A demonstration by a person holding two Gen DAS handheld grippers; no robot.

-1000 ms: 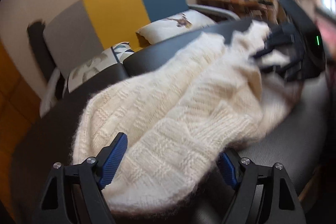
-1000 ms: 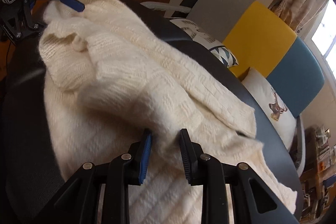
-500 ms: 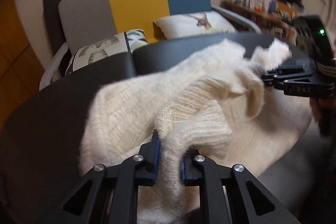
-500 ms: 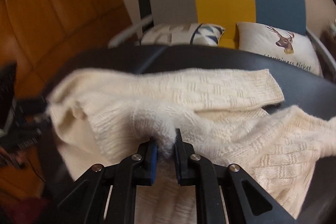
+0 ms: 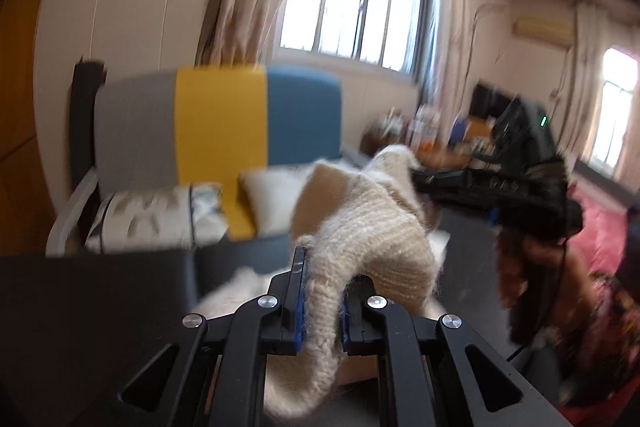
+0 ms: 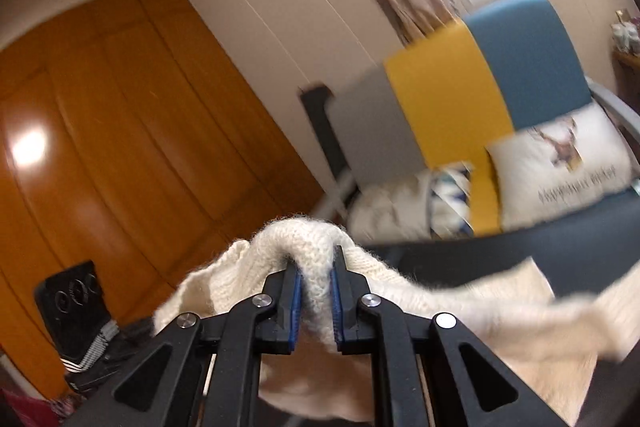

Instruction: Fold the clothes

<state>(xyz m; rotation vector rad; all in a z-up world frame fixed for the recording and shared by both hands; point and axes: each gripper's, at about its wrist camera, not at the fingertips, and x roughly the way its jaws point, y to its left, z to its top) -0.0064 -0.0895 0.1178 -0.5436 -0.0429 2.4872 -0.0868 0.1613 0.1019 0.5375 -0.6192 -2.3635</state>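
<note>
Left gripper (image 5: pixel 322 301) and right gripper (image 6: pixel 315 301) each clamped on cream sweater (image 5: pixel 368 231), bunched between fingers, above dark desk (image 5: pixel 100 291).

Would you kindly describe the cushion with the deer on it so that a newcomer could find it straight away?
Start at the sofa with the grey, yellow and blue back, beyond the dark table. Two cushions lean against it; the deer cushion sits under the blue section. It is plain white with a brown deer and a line of dark lettering, whereas its neighbour, the patterned cushion, bears blue and grey shapes.
</note>
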